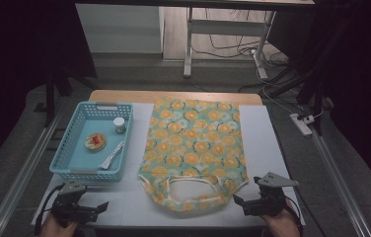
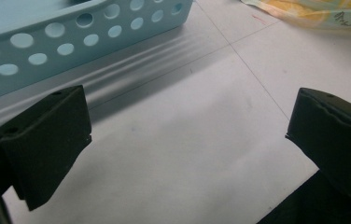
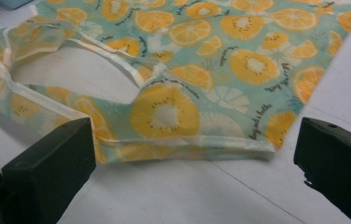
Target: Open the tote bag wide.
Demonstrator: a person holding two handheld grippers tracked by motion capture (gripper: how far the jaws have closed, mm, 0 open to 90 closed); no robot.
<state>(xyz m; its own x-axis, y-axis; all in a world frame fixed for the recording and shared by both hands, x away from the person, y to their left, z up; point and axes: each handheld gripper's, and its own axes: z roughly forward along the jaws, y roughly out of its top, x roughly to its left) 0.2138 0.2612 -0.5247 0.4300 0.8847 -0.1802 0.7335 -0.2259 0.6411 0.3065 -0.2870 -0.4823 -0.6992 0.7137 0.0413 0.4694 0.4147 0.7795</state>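
- Step in hand, as I read it: approach only. Nothing gripped, fruit-print garment (image 1: 193,148) lies spread flat on the white table (image 1: 267,143), neck opening and straps toward me.
- Right gripper (image 1: 240,201) sits just off the garment's near right corner, jaws spread wide, nothing between them. In the right gripper view that hemmed corner (image 3: 239,144) lies between the jaws but a bit ahead of them.
- Left gripper (image 1: 102,207) also released and carrying nothing, parked on bare table near the front left edge, below the blue basket (image 1: 70,170) and apart from the garment. In the left gripper view I see bare table between the jaws, the basket wall (image 2: 71,35) ahead, a strip of the cloth far off at top right.
- Next move, my guess: ease the right forward, get one jaw under the hem and clench on the strap corner. Left has to travel across to the other strap. Thin fabric on a flat surface, so I'd go low and pinch the edge binding.
- Basket: pale blue, perforated walls, beside the garment's left edge, close or touching, can't tell.
- Contents: small white-capped jar (image 1: 119,126) at the back, a round thing with a red centre (image 1: 95,141) in the middle, a white tube or sachet (image 1: 112,155) lying slanted at the front right. Can't read any labels.
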